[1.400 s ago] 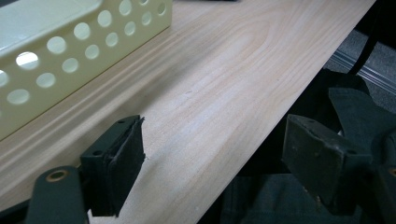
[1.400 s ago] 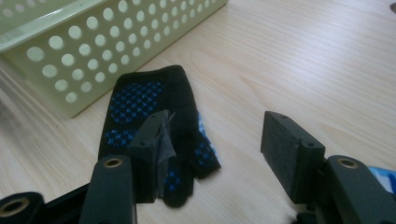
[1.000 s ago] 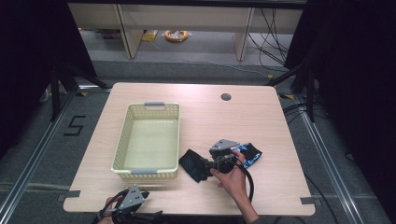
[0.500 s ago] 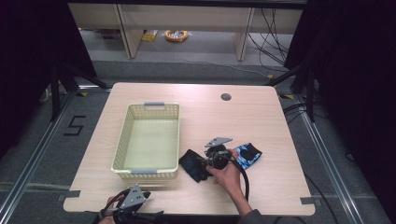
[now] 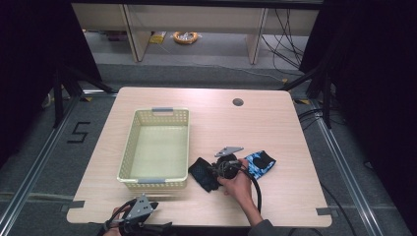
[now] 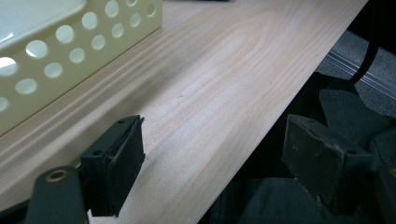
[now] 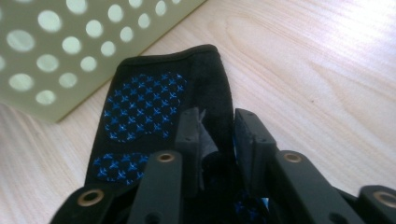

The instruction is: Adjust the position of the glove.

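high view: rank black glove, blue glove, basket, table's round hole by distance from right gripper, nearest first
From the right gripper:
1. black glove, between its fingers, on its left
2. blue glove, just right of it
3. basket, further left
4. round hole, at the table's far edge

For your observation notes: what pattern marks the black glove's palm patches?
Small blue crosses on the black fabric glove, clearest in the right gripper view.

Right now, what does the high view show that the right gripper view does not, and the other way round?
High view alone: the whole basket with its grey handles, the blue patterned glove, the left gripper at the table's near edge. Right gripper view alone: the blue cross pattern on the black glove, and the right gripper pinching a fold of it. Both: basket wall, black glove, wooden table.
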Demonstrator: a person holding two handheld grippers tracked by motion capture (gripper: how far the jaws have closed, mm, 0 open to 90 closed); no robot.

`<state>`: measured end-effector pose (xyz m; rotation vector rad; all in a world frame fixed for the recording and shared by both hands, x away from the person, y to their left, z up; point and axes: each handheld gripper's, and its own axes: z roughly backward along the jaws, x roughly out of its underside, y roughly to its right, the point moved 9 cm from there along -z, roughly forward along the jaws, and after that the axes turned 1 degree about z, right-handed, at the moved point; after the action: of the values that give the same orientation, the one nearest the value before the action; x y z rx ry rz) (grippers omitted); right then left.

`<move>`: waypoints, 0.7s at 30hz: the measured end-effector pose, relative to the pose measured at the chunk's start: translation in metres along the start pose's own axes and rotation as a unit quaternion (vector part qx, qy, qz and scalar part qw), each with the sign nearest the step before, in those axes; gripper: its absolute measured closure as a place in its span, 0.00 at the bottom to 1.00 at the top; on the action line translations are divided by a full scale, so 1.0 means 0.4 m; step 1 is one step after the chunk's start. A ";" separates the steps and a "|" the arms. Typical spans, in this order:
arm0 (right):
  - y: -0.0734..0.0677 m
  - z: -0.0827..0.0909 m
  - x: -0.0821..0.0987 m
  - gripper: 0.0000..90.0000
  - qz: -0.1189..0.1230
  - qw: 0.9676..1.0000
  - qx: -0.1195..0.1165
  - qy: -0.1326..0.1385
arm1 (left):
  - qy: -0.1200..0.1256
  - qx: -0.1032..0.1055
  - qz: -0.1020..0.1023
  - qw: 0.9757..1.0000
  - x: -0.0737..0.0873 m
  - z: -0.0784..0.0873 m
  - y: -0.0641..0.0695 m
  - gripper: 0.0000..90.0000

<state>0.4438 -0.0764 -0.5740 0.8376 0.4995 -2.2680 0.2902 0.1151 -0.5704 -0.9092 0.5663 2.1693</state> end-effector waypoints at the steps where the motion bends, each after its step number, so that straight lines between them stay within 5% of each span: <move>1: -0.001 -0.003 -0.003 0.89 -0.008 1.000 -0.013 0.014 | 0.000 0.002 0.000 1.000 0.000 -0.001 0.001 0.22; 7: 0.001 0.011 -0.005 0.96 0.006 1.000 -0.022 0.012 | -0.001 0.007 0.000 1.000 0.000 0.000 0.004 0.22; 10: -0.002 0.031 -0.019 0.97 0.017 0.999 -0.028 0.024 | -0.001 0.002 -0.018 1.000 -0.003 0.001 -0.003 0.22; 11: -0.002 0.031 -0.019 0.97 0.017 0.999 -0.028 0.024 | 0.007 0.008 -0.002 1.000 -0.004 -0.001 0.007 0.22; 13: -0.013 0.053 -0.031 0.97 0.021 0.999 -0.034 0.035 | 0.003 0.006 -0.014 1.000 -0.002 0.001 0.000 0.22; 14: -0.023 0.080 -0.037 0.97 0.042 0.998 -0.040 0.037 | -0.002 0.004 0.004 1.000 0.000 0.001 0.001 0.22; 21: -0.044 0.165 -0.043 0.97 0.076 0.993 -0.061 0.065 | -0.001 0.003 0.001 1.000 -0.001 0.004 0.001 0.22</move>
<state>0.4132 -0.0921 -0.5126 0.9315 0.6069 -2.0328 0.2895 0.1155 -0.5690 -0.9046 0.5718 2.1691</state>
